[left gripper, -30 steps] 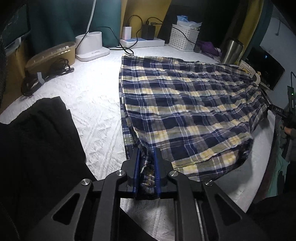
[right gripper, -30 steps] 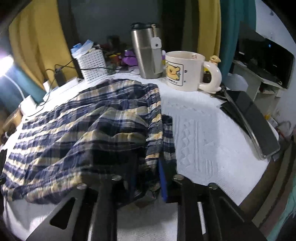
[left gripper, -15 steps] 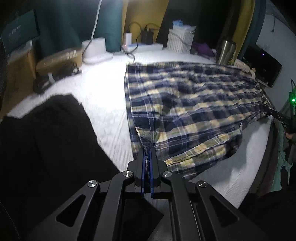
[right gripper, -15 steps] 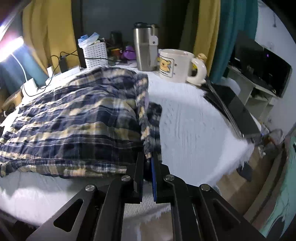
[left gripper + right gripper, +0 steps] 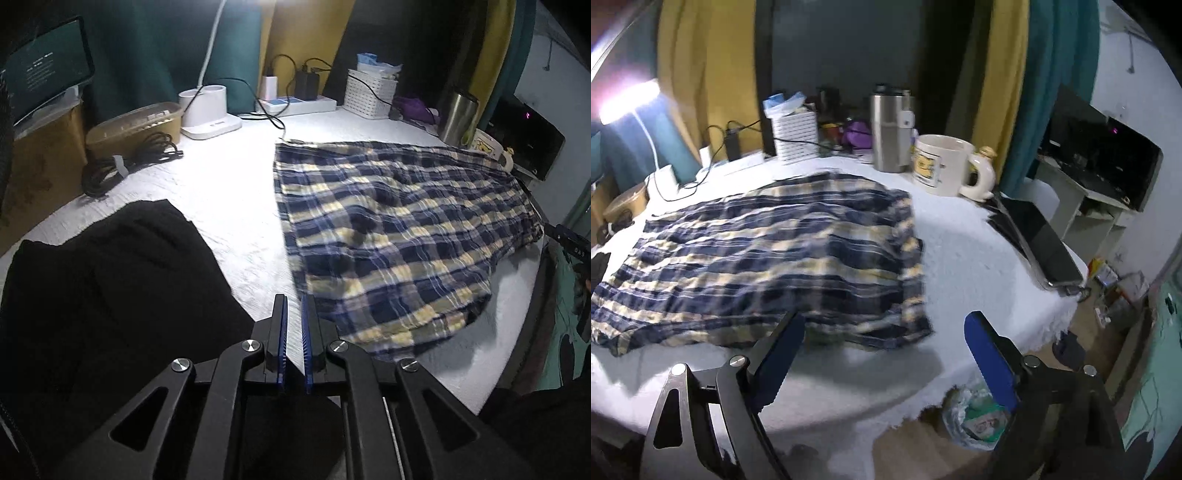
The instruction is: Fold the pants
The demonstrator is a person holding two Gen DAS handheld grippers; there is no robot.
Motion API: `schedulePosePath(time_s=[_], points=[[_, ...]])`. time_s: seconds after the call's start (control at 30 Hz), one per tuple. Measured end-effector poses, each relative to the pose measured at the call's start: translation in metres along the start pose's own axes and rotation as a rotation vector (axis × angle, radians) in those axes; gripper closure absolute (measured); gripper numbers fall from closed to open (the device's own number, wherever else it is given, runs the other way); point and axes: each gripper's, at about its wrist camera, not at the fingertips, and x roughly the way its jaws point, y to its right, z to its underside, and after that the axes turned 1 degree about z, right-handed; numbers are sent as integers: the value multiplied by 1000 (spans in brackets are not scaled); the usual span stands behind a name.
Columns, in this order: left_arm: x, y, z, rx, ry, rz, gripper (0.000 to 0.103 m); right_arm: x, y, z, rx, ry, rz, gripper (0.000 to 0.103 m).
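Domestic room, likely a bedroom or study. Indicators: yellow and teal curtains [image 5: 1027, 92], cartoon mug [image 5: 942, 166] upper centre, power strip with chargers [image 5: 295, 105], desk lamp [image 5: 624, 99] upper left, cloth-covered counter [image 5: 979, 258].

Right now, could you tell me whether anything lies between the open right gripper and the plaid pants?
Nothing visible does. The right gripper has just opened, with only bare white tablecloth between it and the near edge of the plaid pants.
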Motion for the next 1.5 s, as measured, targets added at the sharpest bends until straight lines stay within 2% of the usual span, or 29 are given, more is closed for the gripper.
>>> schedulePosePath(time_s=[0.03,0.1,0.33,0.57,0.87,0.97,1.27,1.5], points=[[1,-4,-3,-1,-1,-6,91,3,-5,-4,-5,-3,-7,14],[3,-8,-10,1,4,-10,71,8,-13,-13,-15,-4,-23,14],[17,-6,-46,45,35,7,71,28,-35,-35,-37,-21,-35,14],[43,1,-67,90,15,46,71,46,-58,-41,-48,-45,-70,14],[61,20,-67,154,-40,107,71,71,-83,-19,-84,-111,-68,14],[64,21,-64,149,-53,112,71,78,-88,-6,-111,-148,-66,18],[67,18,-61,137,-64,80,71,63,-80,8,-107,-164,-80,17],[68,14,-97,145,9,48,68,49,-60,-10,-71,-105,-106,17]])
